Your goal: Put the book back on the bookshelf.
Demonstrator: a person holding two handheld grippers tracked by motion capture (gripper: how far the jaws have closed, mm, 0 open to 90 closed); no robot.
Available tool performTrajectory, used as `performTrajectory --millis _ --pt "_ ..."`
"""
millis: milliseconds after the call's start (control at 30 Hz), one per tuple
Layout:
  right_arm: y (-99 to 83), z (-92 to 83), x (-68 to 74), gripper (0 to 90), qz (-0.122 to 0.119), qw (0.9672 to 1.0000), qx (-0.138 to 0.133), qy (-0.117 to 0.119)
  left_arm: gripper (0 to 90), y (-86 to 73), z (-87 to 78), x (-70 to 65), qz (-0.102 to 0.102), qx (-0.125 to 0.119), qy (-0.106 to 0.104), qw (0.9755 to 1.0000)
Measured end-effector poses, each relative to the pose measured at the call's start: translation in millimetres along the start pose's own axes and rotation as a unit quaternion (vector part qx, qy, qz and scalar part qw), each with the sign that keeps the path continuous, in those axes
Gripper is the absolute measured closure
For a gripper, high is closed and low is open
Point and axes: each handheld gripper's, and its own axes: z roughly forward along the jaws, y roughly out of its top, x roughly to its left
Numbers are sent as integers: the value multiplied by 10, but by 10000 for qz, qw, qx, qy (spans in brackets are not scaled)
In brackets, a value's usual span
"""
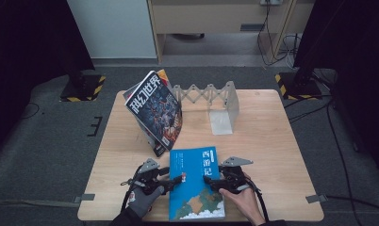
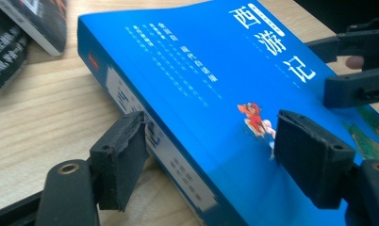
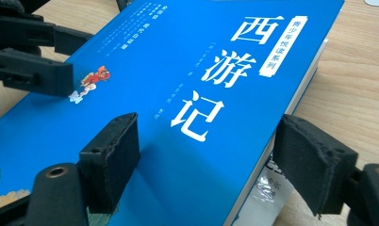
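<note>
L gripper (image 2: 206,155) straddles the spine edge of the blue book (image 1: 197,181): one pad at the spine, the other on the cover. Jaws are wide and look about to bite, not clamped yet; can't tell if the pads press. R gripper (image 3: 216,160) does the same on the opposite, page edge: one pad on the cover, the other just off the page block. Also unclenched, nothing lifted.

The book lies flat on the tabletop (image 1: 272,141), near the front edge, between both hands.

Risks, as I judge them:
- Cover is glossy, so the top pads could skid inward as the jaws close.
- R side grips loose pages. If the lower pad catches only some leaves, the cover peels open and pages crease.
- L lower pad sits low at the spine and may jam on the wood rather than get under.
- Uneven lift L vs R means the book twists and slips out.
- Magazines (image 1: 154,110) lean on the rack (image 1: 211,96) just behind; pushing the book forward could knock them over.
</note>
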Motion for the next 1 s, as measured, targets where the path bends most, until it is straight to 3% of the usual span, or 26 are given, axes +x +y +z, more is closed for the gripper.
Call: performTrajectory --millis 167,333,633,867,1000 --pt "-15 -5 -25 221 81 9999 36 112 255 58 40 88 -88 1 9 10000" --pt "-56 -60 -35 221 -22 9995 126 290 248 109 73 178 -216 -36 43 9998" --pt "-49 -62 -16 213 -10 9994 216 277 209 220 256 223 -204 -134 177 9995" --pt "-42 -54 -26 213 -49 9993 225 299 176 241 284 254 -287 -57 136 9995" --pt "-37 -33 -21 213 -69 9993 185 319 179 254 228 235 -157 37 272 9995"
